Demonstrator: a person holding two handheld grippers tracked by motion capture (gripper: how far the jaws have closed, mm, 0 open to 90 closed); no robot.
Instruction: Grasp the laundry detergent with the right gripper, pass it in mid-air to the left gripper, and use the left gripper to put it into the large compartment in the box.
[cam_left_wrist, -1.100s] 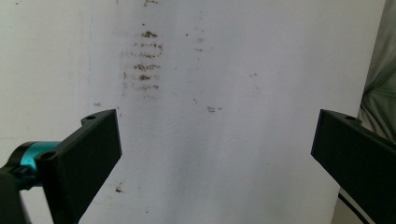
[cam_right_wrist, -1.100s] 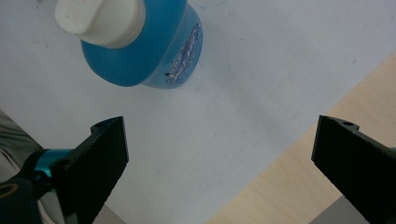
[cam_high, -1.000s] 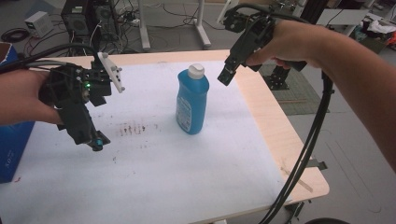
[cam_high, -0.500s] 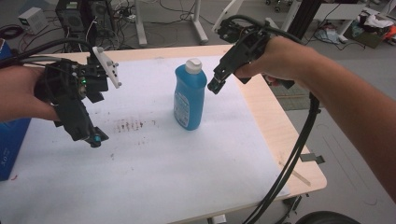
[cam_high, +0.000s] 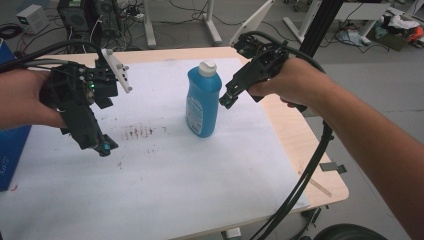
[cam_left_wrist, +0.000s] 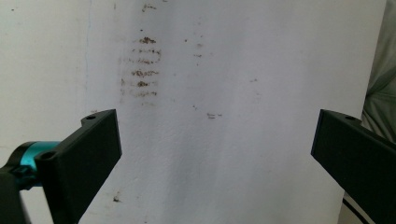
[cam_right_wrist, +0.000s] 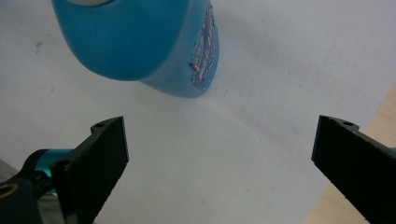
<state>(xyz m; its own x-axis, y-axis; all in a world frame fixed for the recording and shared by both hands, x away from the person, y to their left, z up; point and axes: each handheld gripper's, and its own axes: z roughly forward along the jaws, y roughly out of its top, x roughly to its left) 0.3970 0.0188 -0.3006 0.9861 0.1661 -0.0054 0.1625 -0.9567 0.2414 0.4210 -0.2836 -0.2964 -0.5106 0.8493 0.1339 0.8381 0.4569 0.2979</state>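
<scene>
Blue detergent bottle (cam_high: 202, 102) with white cap (cam_high: 207, 67): stood upright on the white table cover (cam_high: 200, 185), toward its far middle, untouched. Right gripper (cam_high: 227, 100): held just beside the bottle's right shoulder, jaws spread wide, grasping nothing; bottle lay ahead of them in the right gripper view. Left gripper (cam_high: 102, 147): well apart at the left, jaws released wide, above brown stains (cam_high: 142, 132). Wooden table (cam_high: 295, 135) edge exposed at right.

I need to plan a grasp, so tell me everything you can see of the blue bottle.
The blue bottle looks like glossy translucent plastic, with a white cap on top and a printed label on its side. It stands upright on the white sheet near the table's middle. Nothing grips it; the right tongs hang open just beside it.
</scene>
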